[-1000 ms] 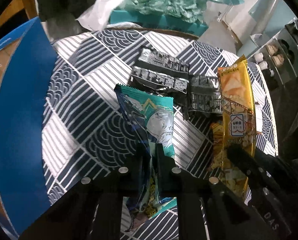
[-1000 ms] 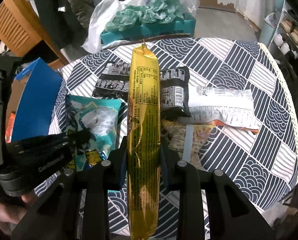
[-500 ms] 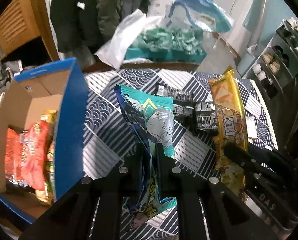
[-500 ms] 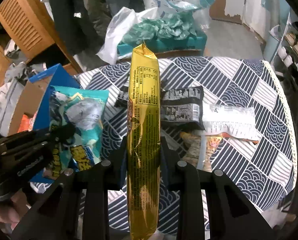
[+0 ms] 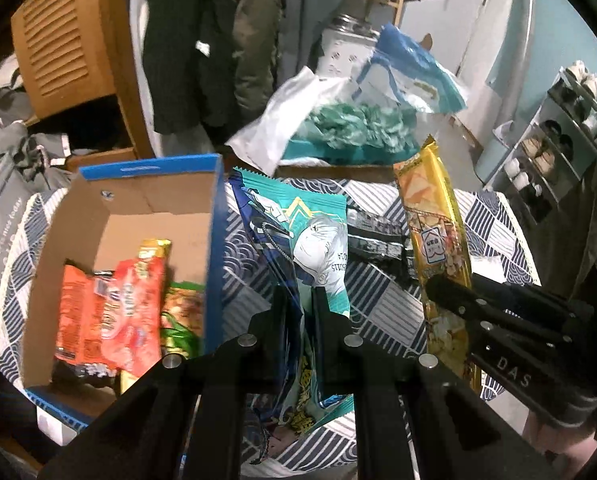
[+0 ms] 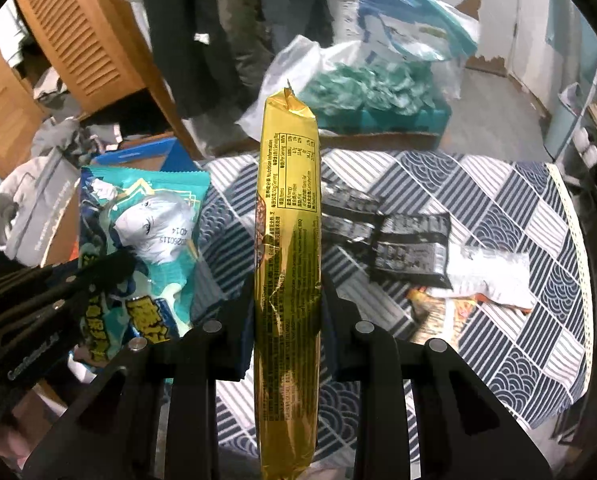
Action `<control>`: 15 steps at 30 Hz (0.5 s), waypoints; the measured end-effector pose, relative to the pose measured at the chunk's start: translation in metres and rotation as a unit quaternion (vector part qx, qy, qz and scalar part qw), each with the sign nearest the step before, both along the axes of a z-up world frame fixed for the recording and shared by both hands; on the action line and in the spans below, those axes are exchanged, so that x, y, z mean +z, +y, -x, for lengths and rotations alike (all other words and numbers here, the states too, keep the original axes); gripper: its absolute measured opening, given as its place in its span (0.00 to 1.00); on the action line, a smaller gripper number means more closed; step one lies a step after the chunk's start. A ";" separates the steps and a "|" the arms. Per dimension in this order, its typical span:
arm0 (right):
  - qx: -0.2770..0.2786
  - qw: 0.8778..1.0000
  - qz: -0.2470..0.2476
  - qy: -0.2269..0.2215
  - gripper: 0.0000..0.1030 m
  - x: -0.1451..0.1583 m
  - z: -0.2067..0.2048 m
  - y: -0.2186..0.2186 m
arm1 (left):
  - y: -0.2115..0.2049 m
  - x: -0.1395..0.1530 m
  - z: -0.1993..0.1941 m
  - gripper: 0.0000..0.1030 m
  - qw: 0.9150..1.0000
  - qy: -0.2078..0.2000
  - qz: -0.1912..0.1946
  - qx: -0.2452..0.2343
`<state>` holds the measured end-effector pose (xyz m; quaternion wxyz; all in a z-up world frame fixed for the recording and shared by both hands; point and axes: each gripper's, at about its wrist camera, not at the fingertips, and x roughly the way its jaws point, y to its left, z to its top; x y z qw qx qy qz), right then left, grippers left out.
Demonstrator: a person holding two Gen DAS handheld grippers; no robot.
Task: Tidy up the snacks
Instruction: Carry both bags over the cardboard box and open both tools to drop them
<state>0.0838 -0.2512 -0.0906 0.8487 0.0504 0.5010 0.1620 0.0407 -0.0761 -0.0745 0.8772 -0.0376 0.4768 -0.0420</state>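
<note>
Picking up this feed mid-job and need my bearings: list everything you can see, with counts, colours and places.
teal snack bag: 1, teal with an illustrated figure, clamped in the left gripper, beside the box
gold snack pack: 1, long, gold, clamped in the right gripper
cardboard box: 1, blue outside, brown inside, left of the table, holding red, green and yellow packets
black packets: at least 2, on the tablecloth
white packet: 1, beside them
tablecloth: navy and white pattern
left gripper: black, shut
right gripper: black, shut

Glossy gold foil wrapper (image 6: 288,240), shiny teal plastic packet (image 5: 298,240), matt cardboard box (image 5: 138,208), patterned cloth tablecloth (image 6: 498,200).
</note>
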 end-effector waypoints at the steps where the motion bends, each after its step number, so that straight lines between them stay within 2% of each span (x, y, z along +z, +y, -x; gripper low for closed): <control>1: 0.003 1.000 -0.001 -0.002 0.26 0.002 0.000 0.005 | 0.003 0.002 0.001 0.11 1.000 -0.001 0.001 0.001; 15: 0.055 0.998 -0.018 -0.019 0.26 0.031 -0.009 0.077 | 0.079 0.021 0.012 0.11 0.998 -0.027 0.018 0.056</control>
